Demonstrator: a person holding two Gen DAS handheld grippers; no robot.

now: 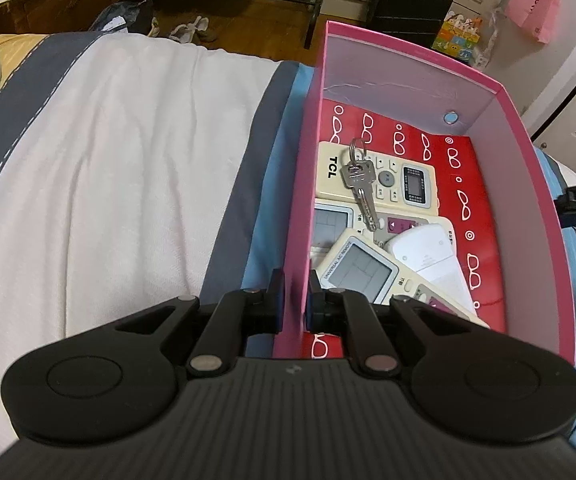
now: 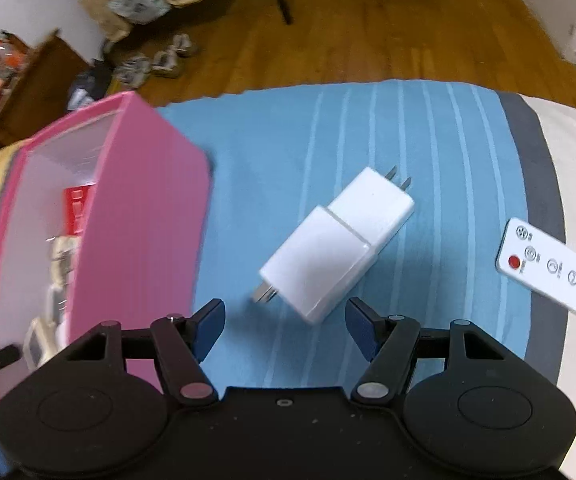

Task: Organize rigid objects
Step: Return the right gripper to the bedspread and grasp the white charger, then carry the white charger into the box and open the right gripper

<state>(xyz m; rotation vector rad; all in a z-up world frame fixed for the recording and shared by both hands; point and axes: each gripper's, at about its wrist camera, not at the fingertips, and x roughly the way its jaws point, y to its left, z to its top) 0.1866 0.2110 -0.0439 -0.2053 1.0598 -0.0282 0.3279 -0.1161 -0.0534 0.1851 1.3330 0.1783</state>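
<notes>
Chargers (image 2: 338,240) first: two white plug adapters lying butted end to end on the blue striped part of the bed, just beyond the pink box's outer wall and apart from it. Their shared long axis runs on a slant, from the prongs at the near end, closest to the box, up and away to the prongs at the far end. The right gripper (image 2: 284,326) hangs directly above that near end, pointing steeply down, jaws spread wide with nothing between them, and the near prongs sit almost in line with the gap. Because the pair lies diagonal to the jaws, I'd say the wrist needs a bit of roll so the fingers close across the narrow sides rather than along the length. Whether the two blocks are joined or merely touching I can't tell, so one may stay behind.

Over at the pink box (image 1: 528,184), the left gripper (image 1: 293,300) is clenched on the near wall's rim, one finger outside, one inside, steadying it. Inside lie cream air-conditioner remotes (image 1: 372,184) with a key on a ring (image 1: 362,184) across them. A small white remote (image 2: 546,266) waits on the bed, farther from the box than the chargers. The right gripper is plainly the nearer one.
</notes>
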